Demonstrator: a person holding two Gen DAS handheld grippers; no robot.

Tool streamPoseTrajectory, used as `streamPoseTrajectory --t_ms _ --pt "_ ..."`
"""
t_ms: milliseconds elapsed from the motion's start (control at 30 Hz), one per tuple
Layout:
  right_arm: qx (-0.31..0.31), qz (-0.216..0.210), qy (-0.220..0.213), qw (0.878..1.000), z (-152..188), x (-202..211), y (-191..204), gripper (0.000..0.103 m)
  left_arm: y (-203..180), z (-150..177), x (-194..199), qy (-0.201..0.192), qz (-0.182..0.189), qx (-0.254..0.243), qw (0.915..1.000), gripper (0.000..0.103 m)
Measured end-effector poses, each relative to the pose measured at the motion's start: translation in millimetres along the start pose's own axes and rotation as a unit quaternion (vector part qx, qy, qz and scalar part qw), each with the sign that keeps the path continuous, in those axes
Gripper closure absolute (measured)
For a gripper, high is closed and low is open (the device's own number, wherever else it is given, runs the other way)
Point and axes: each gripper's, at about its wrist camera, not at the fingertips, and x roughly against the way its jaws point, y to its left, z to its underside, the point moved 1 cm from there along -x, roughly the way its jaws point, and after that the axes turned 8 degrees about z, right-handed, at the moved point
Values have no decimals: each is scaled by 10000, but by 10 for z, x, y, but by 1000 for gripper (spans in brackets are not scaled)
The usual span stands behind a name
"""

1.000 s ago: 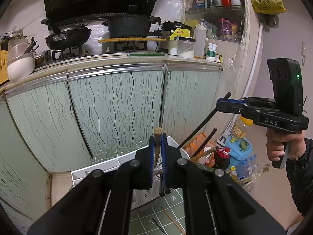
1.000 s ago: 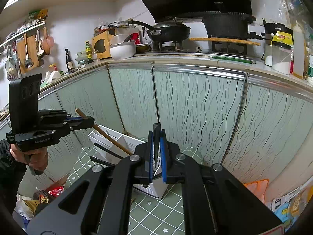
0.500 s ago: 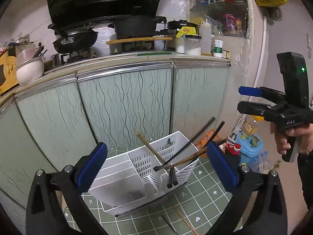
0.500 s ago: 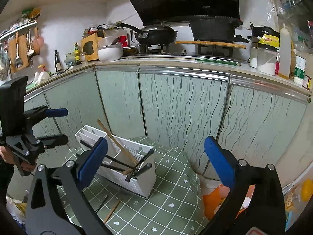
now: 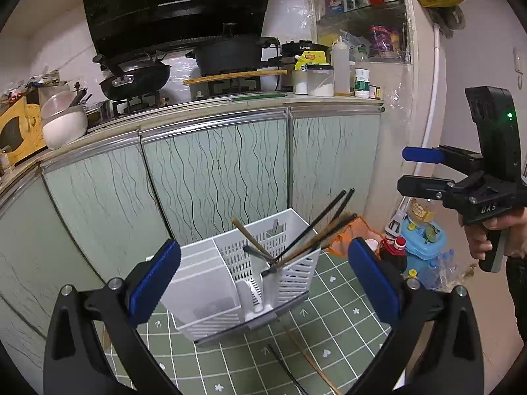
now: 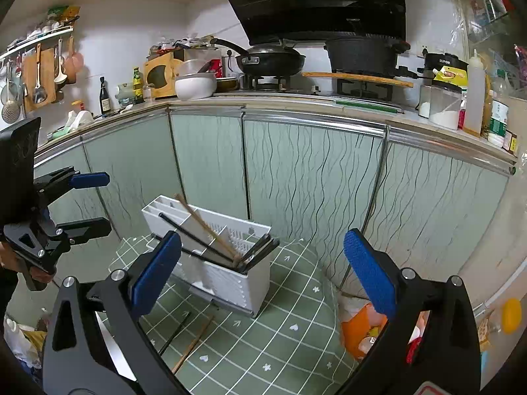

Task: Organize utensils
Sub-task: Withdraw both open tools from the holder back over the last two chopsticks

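A white slotted utensil caddy [image 5: 210, 299] [image 6: 227, 283] stands on a green checked mat. Several chopsticks, black [image 5: 316, 223] and brown wooden [image 5: 250, 240] [image 6: 204, 227], lean in its perforated compartment. One black [image 5: 286, 372] [image 6: 174, 332] and one brown chopstick [image 5: 309, 358] [image 6: 194, 342] lie loose on the mat in front of it. My left gripper [image 5: 263, 279] is wide open and empty, above and before the caddy; it also shows at the left of the right wrist view [image 6: 89, 200]. My right gripper [image 6: 260, 273] is wide open and empty; it shows at the right of the left wrist view [image 5: 411, 171].
Pale green cabinet doors [image 5: 214, 177] stand right behind the caddy, under a counter with a stove, wok [image 6: 270, 61] and pot. Bottles and an orange bag [image 6: 362, 329] sit on the floor to the right of the mat [image 6: 280, 322].
Both grippers opened from shut and let go of a chopstick each, the left a brown one and the right a black one. Both chopsticks now rest in the caddy. Both grippers drew back.
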Motion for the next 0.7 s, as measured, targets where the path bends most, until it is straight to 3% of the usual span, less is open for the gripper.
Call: streamPoseTrajectory --t_ms 700 --pt "112 -106 -7 9999 656 566 394 8 -314 688 599 -197 -210 224 9993 4"
